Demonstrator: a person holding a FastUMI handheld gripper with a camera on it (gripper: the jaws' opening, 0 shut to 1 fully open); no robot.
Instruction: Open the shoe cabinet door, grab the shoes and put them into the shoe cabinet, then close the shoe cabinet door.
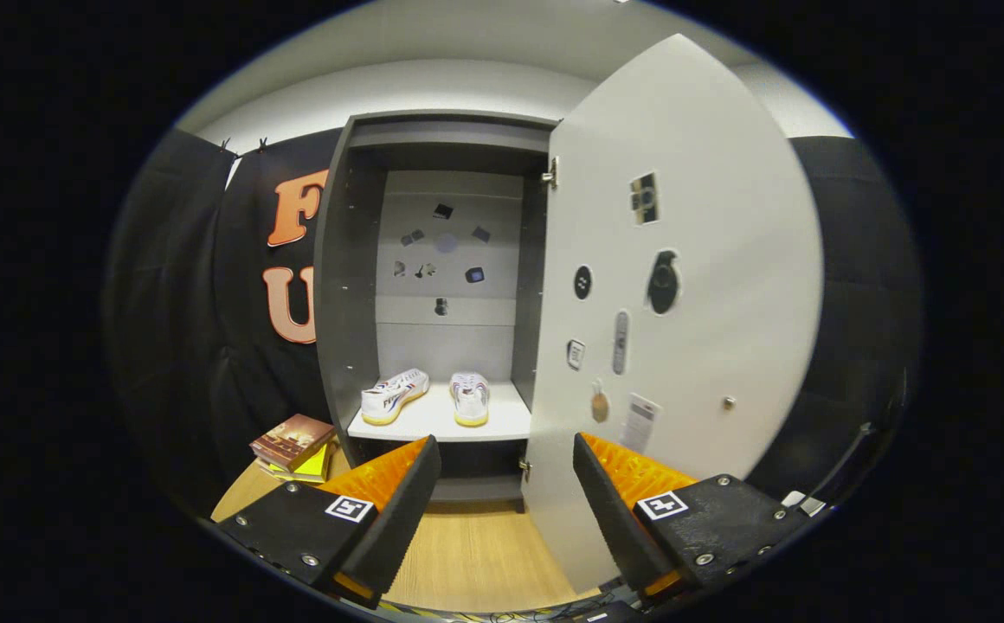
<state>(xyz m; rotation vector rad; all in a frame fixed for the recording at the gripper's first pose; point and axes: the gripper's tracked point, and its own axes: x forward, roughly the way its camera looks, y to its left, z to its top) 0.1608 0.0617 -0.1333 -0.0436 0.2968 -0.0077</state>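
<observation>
1. The pair of white low-top sneakers with striped sides and pale yellowish soles (pixel 427 396) already stands on the white shelf (pixel 502 424) inside the tall dark-grey shoe cabinet (pixel 342 285), so the step in hand looks like closing up.
2. The gripper (pixel 506 502) has its fingers spread wide with nothing between them; the lower edge of the pale grey cabinet door (pixel 692 260) stands just ahead of the gap.
3. The next move probably calls for getting a finger behind the door's free edge, near the small round knob (pixel 729 402), and swinging it across toward the hinge side's opposite wall.
4. One sneaker sits near the shelf's left edge, toe angled outward; the other near the middle, heel toward the front edge.
5. A stack of books (pixel 296 445) lies on the wooden floor (pixel 467 554) beside the cabinet's left corner.
</observation>
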